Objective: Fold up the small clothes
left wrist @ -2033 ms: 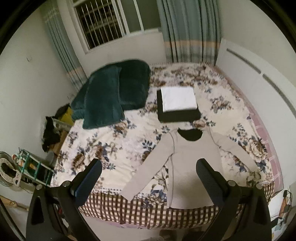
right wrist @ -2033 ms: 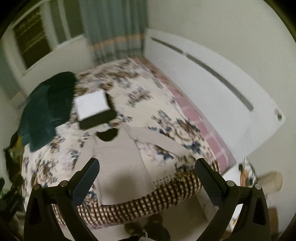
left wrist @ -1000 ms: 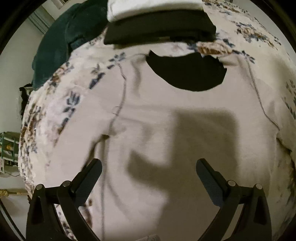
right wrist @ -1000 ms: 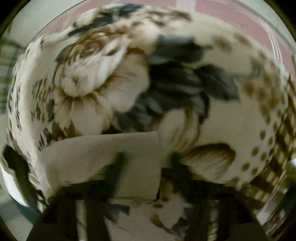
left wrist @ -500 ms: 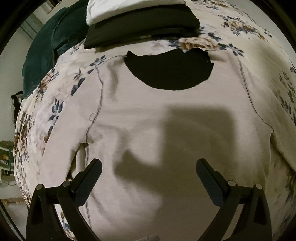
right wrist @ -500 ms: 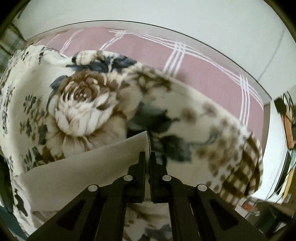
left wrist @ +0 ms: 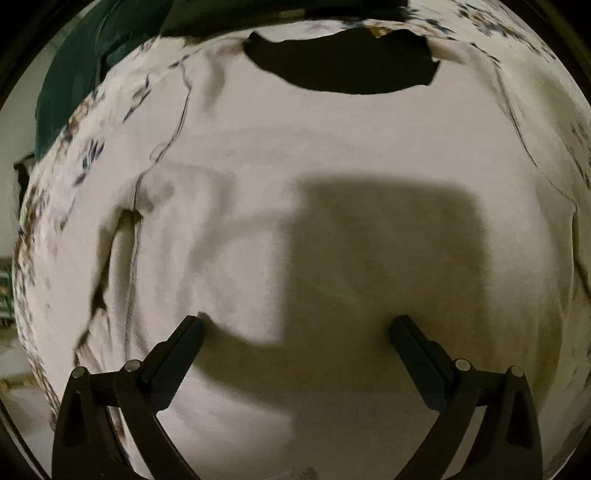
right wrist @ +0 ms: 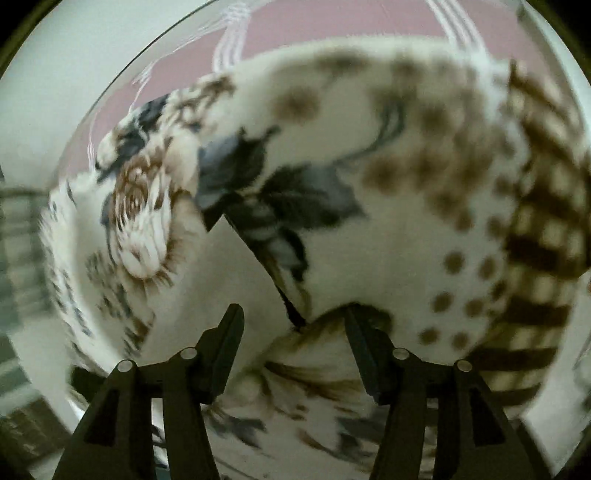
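Note:
A beige long-sleeved sweater (left wrist: 332, 166) with a black neck opening (left wrist: 343, 62) lies flat on the floral bedspread (left wrist: 81, 155). My left gripper (left wrist: 295, 326) is open and hovers low over the sweater's chest, casting a dark shadow on it. In the right wrist view the end of the sweater's sleeve (right wrist: 236, 295) lies on the bedspread (right wrist: 388, 221). My right gripper (right wrist: 293, 315) is open, with its fingers on either side of the cuff edge. The view is blurred.
A dark green blanket (left wrist: 74, 74) lies at the far left of the bed. A black folded garment (left wrist: 229, 14) sits beyond the collar. The pink sheet (right wrist: 332, 33) and the brown checked hem (right wrist: 543, 258) mark the bed's edges.
My right gripper was shut on the sleeve cuff half a second ago and is now open, the cuff lying between its fingers. My left gripper has moved lower over the chest.

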Demonstrator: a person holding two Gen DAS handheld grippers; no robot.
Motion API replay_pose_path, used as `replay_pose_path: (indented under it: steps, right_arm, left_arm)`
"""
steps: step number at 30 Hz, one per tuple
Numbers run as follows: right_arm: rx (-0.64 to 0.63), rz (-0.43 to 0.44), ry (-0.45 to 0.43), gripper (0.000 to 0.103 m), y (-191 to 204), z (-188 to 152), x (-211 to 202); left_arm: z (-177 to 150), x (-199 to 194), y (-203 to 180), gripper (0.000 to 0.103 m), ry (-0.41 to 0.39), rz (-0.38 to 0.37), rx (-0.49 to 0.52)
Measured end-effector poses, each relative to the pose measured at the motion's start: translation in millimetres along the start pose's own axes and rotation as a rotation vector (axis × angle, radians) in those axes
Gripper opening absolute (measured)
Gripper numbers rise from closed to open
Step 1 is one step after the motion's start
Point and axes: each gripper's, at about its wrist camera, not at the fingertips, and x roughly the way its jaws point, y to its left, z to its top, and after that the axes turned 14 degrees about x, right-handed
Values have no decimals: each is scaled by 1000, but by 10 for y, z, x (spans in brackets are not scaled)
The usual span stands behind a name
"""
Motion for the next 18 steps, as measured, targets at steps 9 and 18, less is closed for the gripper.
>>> replay_pose_path:
  steps: [9, 18]
  right_arm:
    - [-109, 88, -96, 9, 55, -170, 470]
    - [-562, 44, -187, 8, 559, -1210, 471]
  left_arm:
    - [-49, -12, 117, 103, -10, -27, -31]
    - [-312, -195, 951, 103, -14, 4, -167]
